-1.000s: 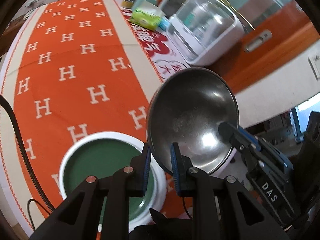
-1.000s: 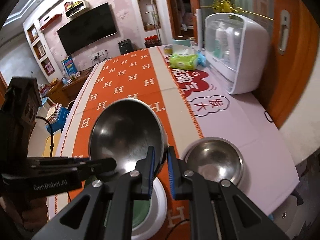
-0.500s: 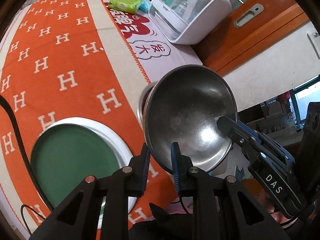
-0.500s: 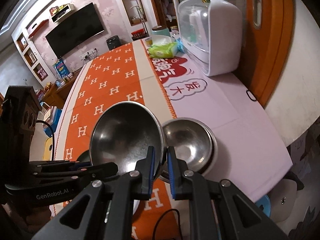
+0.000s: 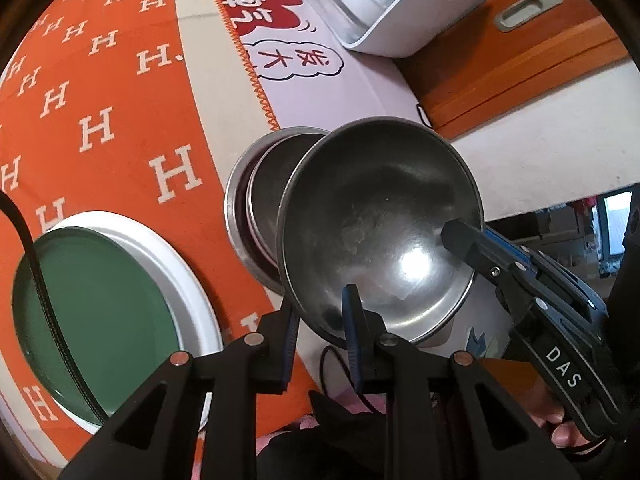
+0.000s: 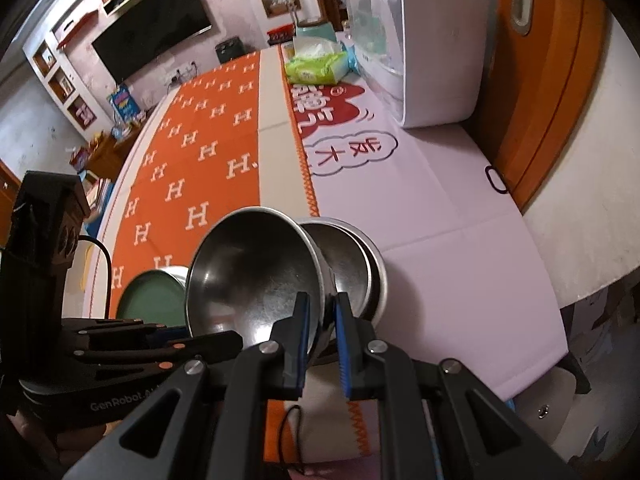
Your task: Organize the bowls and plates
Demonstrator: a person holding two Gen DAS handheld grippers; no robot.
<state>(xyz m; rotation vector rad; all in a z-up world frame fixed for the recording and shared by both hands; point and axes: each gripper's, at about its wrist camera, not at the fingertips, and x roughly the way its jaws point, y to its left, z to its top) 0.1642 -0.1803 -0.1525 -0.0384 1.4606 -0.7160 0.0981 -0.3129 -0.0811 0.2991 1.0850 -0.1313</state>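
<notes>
With both tongs (image 5: 318, 312) (image 6: 322, 316) clamped on the tilted bowl (image 5: 380, 232), the nested bowls (image 5: 256, 204) sat just ahead, beneath it.

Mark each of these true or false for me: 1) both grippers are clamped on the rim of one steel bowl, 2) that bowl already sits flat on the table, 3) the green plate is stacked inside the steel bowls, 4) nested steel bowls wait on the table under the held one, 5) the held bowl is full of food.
1) True: the left gripper and the right gripper both pinch the rim of the held steel bowl.
2) False: it is tilted, held above the table.
3) False: the green plate lies apart on the orange cloth.
4) True: nested steel bowls sit just beyond it.
5) False: it is empty.
</notes>
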